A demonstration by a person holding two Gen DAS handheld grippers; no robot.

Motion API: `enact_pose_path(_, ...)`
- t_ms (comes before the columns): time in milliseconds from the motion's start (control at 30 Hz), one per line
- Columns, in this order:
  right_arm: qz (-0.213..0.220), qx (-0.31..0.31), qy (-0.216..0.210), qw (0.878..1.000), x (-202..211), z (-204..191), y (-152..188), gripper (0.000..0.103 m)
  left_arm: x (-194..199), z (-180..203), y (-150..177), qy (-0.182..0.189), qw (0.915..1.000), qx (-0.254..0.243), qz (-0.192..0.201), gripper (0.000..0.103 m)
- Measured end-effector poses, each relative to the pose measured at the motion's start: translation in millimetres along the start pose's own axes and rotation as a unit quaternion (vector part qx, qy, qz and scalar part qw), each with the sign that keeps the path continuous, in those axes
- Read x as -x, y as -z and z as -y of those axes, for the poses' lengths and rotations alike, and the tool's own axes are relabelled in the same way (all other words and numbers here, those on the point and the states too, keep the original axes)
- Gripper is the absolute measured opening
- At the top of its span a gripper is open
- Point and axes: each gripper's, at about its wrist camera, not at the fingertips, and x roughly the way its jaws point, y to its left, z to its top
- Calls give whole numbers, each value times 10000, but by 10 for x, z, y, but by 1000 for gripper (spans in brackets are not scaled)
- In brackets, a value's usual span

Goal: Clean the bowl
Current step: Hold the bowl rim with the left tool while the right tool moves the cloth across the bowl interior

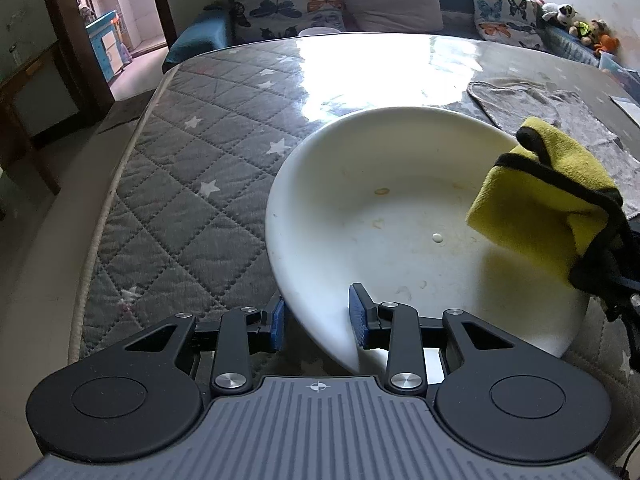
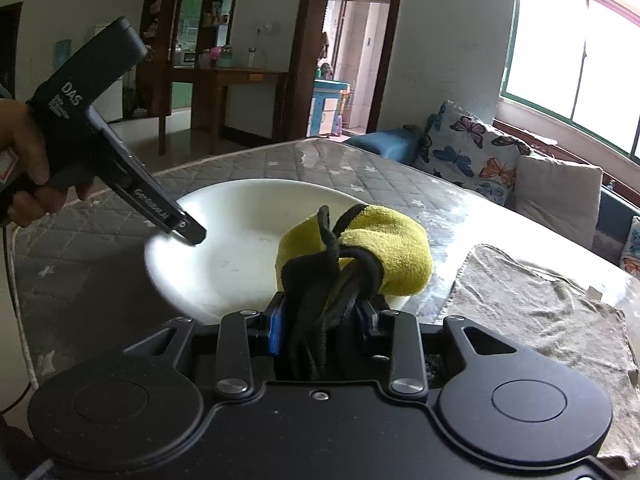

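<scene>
Claws first: the left claw (image 1: 318,322) straddles the near rim of the white bowl (image 1: 400,200), one blue pad outside the wall and one inside. A gap shows at the outer pad, so it looks set narrowly about the rim, not visibly pinching; I judge it is there to steady the bowl against the push of wiping. The right claw (image 2: 324,330) is clamped on a bunched yellow cloth (image 2: 392,252) with black edging, whose free yellow fold juts forward over the bowl's right side, seemingly just above the inner surface, ready to rub.

The bowl sits on the counter (image 1: 180,184), which wears a grey quilted star-pattern cover under a glossy sheet. Dried rings and a pale drop mark its floor, so cleaning appears hardly begun. A grey towel (image 2: 540,312) lies flat on the counter to the bowl's right, probably for drying or resting things.

Hard to read: whether the cloth touches the bowl, since its underside is hidden in both views. The right claw's pads are mostly buried in black fabric. Glare from the window whitens the far counter. A hand (image 2: 24,164) gripping the left tool is cut by the frame's left edge.
</scene>
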Motion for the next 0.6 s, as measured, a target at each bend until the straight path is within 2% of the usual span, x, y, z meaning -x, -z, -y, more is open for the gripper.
enact_pose_path(300, -7, -88, 251, 9996, -159, 129, -20, 36, -5, -5, 9, -19, 10000, 20, 53, 35)
enact_pose_path(600, -10, -16, 325, 9995, -326, 210, -51, 36, -16, 1, 8, -44, 10000, 0, 72, 36)
